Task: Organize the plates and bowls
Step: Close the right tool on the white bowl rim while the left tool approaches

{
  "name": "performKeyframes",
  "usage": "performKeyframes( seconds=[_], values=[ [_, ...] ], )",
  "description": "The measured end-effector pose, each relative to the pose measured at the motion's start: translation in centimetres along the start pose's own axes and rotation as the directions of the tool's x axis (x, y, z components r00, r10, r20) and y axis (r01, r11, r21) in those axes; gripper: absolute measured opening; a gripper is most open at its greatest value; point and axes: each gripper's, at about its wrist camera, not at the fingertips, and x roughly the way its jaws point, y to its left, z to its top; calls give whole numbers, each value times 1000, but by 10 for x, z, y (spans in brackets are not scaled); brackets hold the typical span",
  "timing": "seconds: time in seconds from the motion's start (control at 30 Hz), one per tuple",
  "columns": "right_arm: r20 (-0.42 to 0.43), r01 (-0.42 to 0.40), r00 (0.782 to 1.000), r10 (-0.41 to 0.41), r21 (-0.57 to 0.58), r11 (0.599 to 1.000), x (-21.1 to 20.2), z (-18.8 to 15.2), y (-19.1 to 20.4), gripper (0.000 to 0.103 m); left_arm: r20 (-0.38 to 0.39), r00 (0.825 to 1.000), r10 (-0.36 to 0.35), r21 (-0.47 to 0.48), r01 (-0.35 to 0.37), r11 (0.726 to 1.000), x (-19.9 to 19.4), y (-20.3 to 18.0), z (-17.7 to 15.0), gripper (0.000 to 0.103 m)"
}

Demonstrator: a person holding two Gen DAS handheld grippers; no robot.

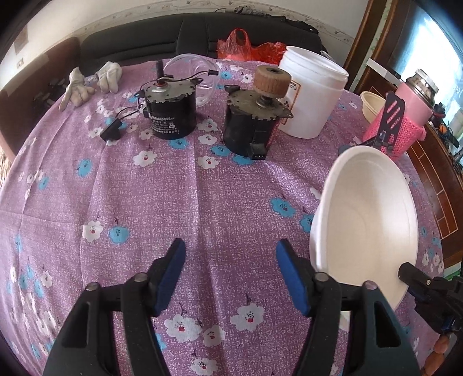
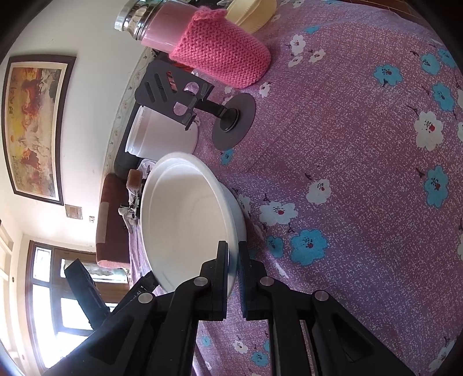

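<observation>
A white bowl (image 1: 367, 217) is held tilted on its side above the purple flowered tablecloth (image 1: 173, 202) at the right. My right gripper (image 2: 233, 254) is shut on the white bowl's (image 2: 188, 214) rim, one finger inside and one outside. Its tip shows at the bowl's lower edge in the left wrist view (image 1: 411, 273). My left gripper (image 1: 230, 254) is open and empty, low over the cloth, left of the bowl. A cream bowl (image 1: 371, 105) sits at the far right behind a phone stand; it also shows in the right wrist view (image 2: 251, 13).
Two black motors (image 1: 170, 111) (image 1: 251, 124) stand mid-table. A white bucket (image 1: 312, 95), a clear plastic bowl (image 1: 196, 72), work gloves (image 1: 92, 82), a pink knit-sleeved flask (image 1: 405, 112) and a black phone stand (image 2: 202, 107) are at the back and right.
</observation>
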Motion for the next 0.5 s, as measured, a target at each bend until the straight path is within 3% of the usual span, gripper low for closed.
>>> performKeyframes(
  seconds=[0.1, 0.5],
  values=[
    [-2, -1, 1000, 1, -7, 1000, 1, -1, 3, 7, -24, 1000, -5, 11, 5, 1000, 5, -2, -1, 24],
    [-10, -6, 1000, 6, -21, 1000, 11, -4, 12, 7, -40, 998, -49, 19, 50, 999, 12, -7, -4, 3]
  ],
)
